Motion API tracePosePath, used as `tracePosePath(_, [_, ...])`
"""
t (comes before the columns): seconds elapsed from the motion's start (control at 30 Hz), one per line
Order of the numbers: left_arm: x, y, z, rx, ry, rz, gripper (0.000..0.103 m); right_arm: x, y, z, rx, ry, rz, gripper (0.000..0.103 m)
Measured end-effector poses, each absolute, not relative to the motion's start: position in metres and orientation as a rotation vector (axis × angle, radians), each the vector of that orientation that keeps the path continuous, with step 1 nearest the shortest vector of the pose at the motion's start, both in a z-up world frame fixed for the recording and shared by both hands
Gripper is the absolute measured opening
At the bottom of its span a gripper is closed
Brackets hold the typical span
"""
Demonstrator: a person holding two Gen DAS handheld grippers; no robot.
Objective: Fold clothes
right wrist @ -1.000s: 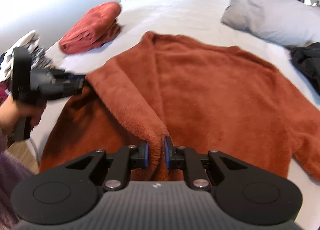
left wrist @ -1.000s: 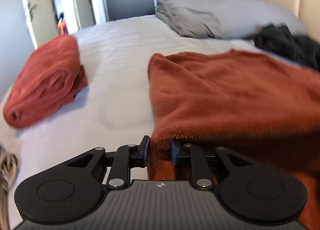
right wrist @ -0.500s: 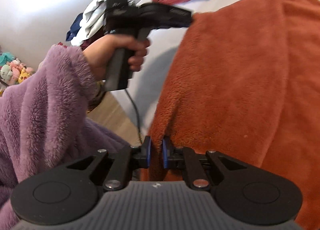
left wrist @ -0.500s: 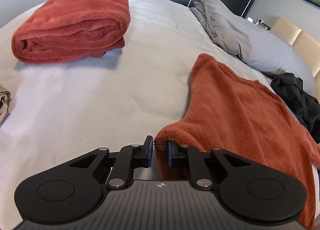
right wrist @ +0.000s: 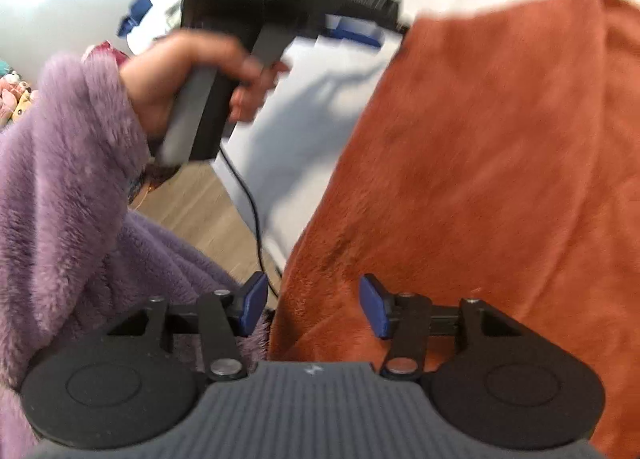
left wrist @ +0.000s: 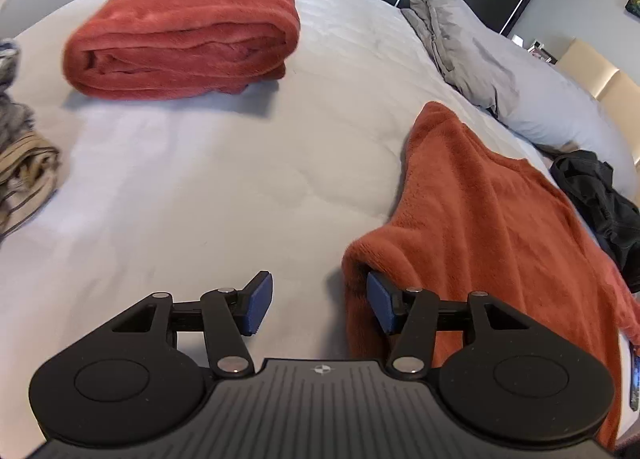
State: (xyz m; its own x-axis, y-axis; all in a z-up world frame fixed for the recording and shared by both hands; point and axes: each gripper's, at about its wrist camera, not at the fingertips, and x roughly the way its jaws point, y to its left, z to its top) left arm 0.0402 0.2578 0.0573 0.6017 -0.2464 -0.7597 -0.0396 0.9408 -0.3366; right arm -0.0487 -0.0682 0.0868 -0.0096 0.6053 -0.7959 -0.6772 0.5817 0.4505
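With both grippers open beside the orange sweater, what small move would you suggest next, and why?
Probably close the left gripper on the nearest folded edge of the orange sweater again. Both the left and the right gripper are open, holding nothing, and the sweater lies only partly folded on the bed.

Rust fleece garment (left wrist: 492, 227) lies folded over on bed.

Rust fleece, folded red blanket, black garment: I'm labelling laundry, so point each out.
rust fleece (left wrist: 492, 219), left wrist view, middle of its spread top.
folded red blanket (left wrist: 188, 23), left wrist view, upper face.
black garment (left wrist: 596, 195), left wrist view, crumpled middle.
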Motion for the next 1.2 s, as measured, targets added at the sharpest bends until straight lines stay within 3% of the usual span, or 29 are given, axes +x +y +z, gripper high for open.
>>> tracePosePath(0.27, [-0.033, 0.248, 0.088, -0.305, 0.921, -0.201, 0.053, -0.071, -0.136, 0.119, -0.065, 1.088, 0.868, 0.060])
tracePosePath(0.67, [-0.143, 0.213, 0.103, -0.336, 0.911, -0.310, 0.053, -0.130, -0.162, 0.070, -0.052, 1.123, 0.941, 0.060])
tracePosePath(0.73, [-0.153, 0.207, 0.103, -0.334, 0.923, -0.330, 0.053, -0.132, -0.157, 0.060, -0.019, 1.138, 0.944, 0.054])
tracePosePath(0.77, [-0.156, 0.202, 0.104, -0.318, 0.927, -0.344, 0.053, -0.131, -0.155, 0.054, 0.009, 1.168, 0.937, 0.028])
tracePosePath(0.8, [-0.159, 0.198, 0.105, -0.301, 0.931, -0.355, 0.054, -0.130, -0.154, 0.047, 0.042, 1.222, 0.930, 0.020])
tracePosePath(0.97, [-0.173, 0.192, 0.099, -0.289, 0.975, -0.392, 0.055, -0.132, -0.156, 0.019, 0.205, 1.434, 0.872, 0.020])
tracePosePath(1.2, [-0.178, 0.179, 0.073, -0.200, 1.100, -0.472, 0.059, -0.121, -0.181, 0.023, 0.514, 1.446, 0.854, 0.018])
